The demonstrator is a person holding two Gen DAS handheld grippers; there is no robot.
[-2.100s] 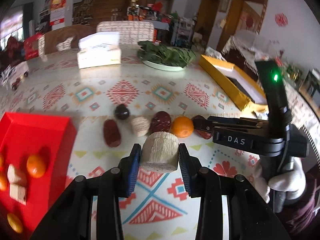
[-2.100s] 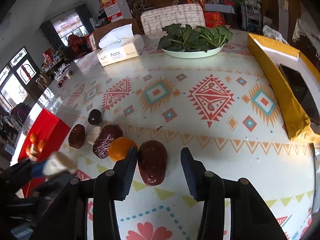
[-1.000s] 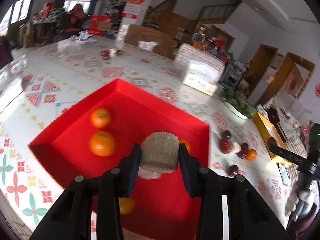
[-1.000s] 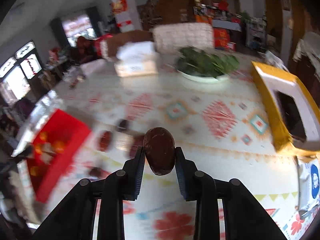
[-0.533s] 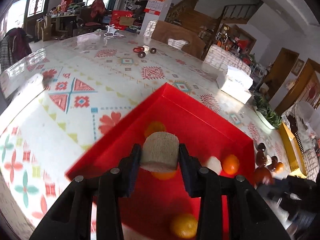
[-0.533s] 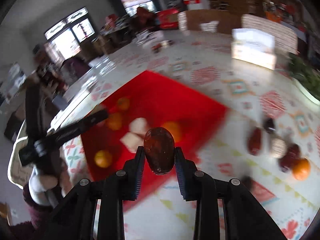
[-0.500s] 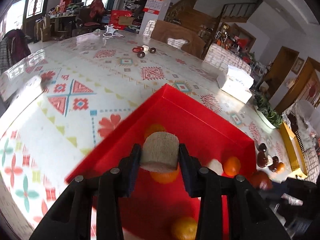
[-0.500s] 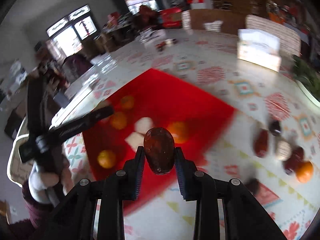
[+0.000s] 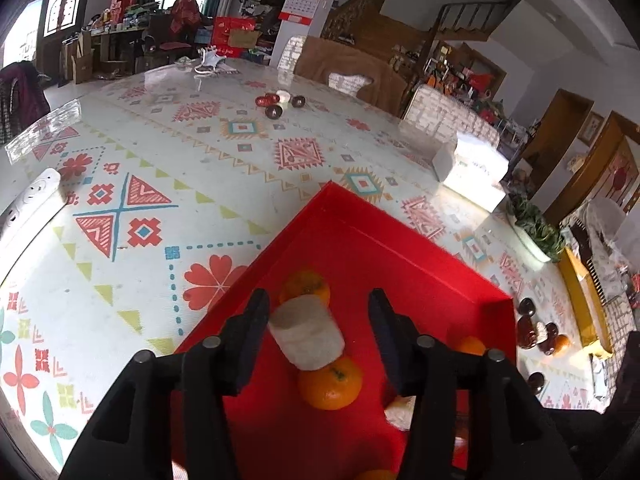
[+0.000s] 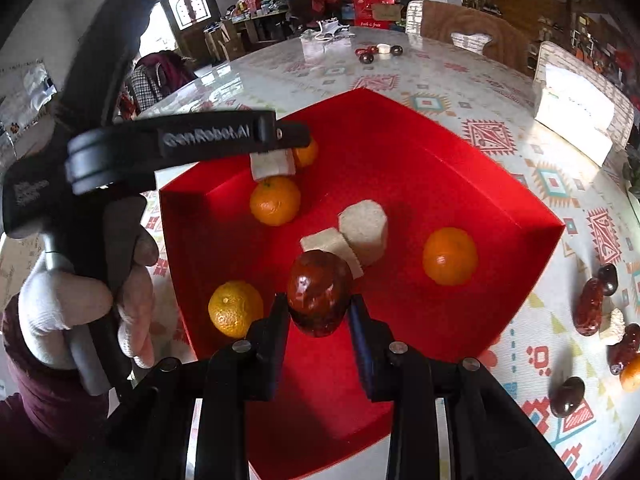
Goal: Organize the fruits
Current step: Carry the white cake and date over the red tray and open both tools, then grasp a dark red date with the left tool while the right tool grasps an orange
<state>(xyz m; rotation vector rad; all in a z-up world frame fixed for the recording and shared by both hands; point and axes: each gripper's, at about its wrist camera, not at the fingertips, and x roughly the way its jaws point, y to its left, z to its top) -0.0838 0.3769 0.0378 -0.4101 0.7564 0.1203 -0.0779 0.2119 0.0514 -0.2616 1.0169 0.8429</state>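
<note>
My left gripper point(image 9: 318, 332) hangs over the red tray point(image 9: 400, 236) and its jaws are opening. A pale cut chunk point(image 9: 306, 334) sits tilted between them, leaning by the left pad and clear of the right one. Under it lie two oranges point(image 9: 330, 382). My right gripper point(image 10: 318, 316) is shut on a dark red date point(image 10: 320, 292) above the near part of the tray point(image 10: 460, 152). In the right wrist view the left gripper point(image 10: 296, 138) is at the tray's far left, with the chunk point(image 10: 272, 164) just below its fingers.
The tray also holds oranges point(image 10: 450, 256) and pale chunks point(image 10: 362, 226). More dates point(image 10: 588, 304) and an orange point(image 10: 632, 372) lie on the table right of the tray. A tissue box point(image 10: 576, 108), a power strip point(image 9: 28, 204) and a yellow box point(image 9: 584, 300) stand around.
The left jaws have spread and the pale chunk has come loose and tipped. The right gripper carried the date from over the table to over the tray.
</note>
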